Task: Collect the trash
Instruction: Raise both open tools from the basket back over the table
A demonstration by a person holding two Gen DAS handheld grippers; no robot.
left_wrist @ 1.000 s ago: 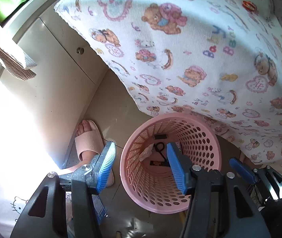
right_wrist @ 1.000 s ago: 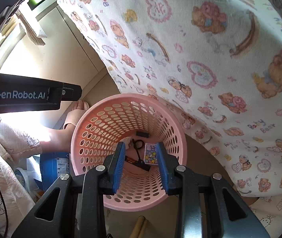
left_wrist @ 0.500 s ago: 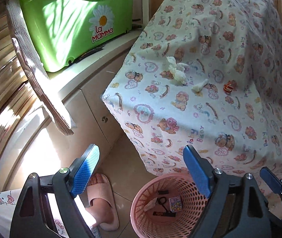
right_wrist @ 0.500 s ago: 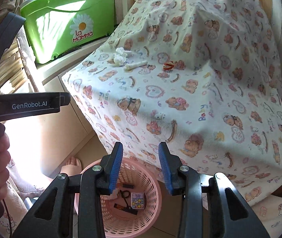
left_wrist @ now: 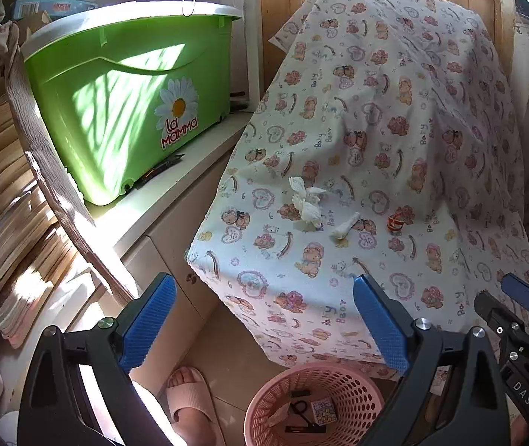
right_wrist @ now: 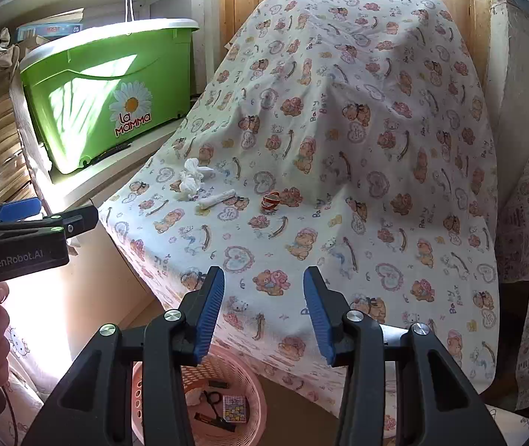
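Landmark: the pink basket [left_wrist: 313,383], perforated plastic, round, on the floor. Its lower rim is cut off by the frame edge in both views, and the gripper bodies cover part of it.

Left of the basket: a foot in a ribbed pink slipper [left_wrist: 190,397], heel hidden behind the left gripper [left_wrist: 264,321]. That gripper's blue ridged pads stand wide and are opening further, with nothing between them.

Inside the basket: a crumpled white scrap, small black scissors [right_wrist: 212,397], a patterned little box [right_wrist: 234,408], and thin dark pieces too small to identify.

Above and behind the basket: a table draped in a bear-print cloth [left_wrist: 394,141]; whatever makes the hump under the cloth is fully hidden. On the cloth lie a knotted white tissue wad [left_wrist: 306,204], a rolled white paper twist [left_wrist: 345,226] and a small red-orange wrapper [left_wrist: 395,223], its form unclear.

Up and left of the basket: a glossy green plastic tub [left_wrist: 123,111] with a daisy label on a white counter.

Right gripper [right_wrist: 264,314]: pads moderately apart, opening, empty.
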